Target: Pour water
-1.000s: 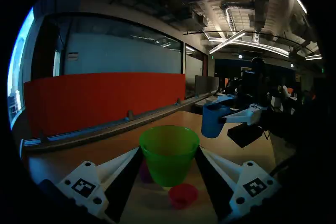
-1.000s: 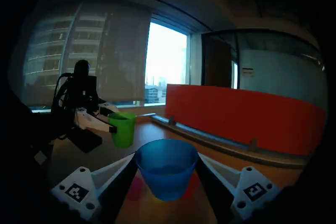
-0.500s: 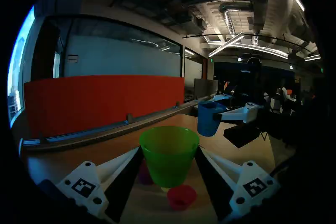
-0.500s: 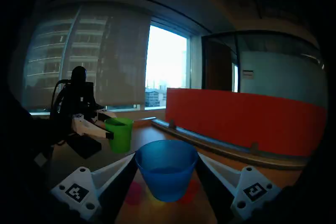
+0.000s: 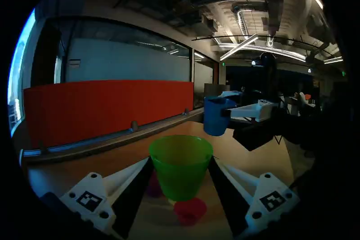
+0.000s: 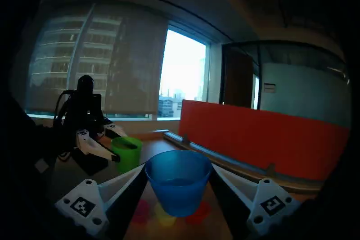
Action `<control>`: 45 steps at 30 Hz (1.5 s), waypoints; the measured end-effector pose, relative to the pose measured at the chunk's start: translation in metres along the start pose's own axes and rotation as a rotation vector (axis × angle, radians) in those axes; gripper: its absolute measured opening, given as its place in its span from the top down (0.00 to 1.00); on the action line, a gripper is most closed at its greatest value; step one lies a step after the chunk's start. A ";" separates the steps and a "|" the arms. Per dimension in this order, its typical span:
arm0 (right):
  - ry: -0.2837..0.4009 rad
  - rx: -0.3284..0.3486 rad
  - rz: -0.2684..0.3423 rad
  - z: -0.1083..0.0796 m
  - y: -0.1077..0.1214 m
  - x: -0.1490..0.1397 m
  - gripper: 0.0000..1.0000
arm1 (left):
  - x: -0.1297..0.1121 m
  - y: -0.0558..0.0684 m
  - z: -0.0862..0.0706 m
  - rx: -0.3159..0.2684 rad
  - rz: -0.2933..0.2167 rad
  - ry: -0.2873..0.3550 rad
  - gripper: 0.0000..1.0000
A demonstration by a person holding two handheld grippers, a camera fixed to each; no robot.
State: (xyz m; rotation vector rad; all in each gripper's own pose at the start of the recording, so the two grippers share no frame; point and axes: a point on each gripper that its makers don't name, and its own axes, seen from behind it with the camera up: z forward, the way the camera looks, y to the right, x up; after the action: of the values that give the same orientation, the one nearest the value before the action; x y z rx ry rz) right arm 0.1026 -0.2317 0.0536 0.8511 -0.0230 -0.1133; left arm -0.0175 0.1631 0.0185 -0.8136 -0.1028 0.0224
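Squarely within right gripper (image 6: 178,169), blue cup (image 6: 178,190)

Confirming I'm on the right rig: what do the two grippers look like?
The left gripper and right gripper match: white wedge-shaped fingers with black inner faces, each carrying a square black-and-white marker. Seen farther off, the left one has a black body and dark cables.
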 end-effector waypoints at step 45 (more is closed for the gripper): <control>-0.081 0.108 -0.529 0.045 -0.015 0.051 0.08 | -0.014 0.033 0.022 -0.060 -0.019 0.024 0.15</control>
State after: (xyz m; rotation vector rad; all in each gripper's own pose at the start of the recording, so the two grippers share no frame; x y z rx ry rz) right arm 0.1488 -0.2809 0.0710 0.9441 0.1220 -0.6474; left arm -0.0331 0.2012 0.0085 -0.8726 -0.0888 -0.0089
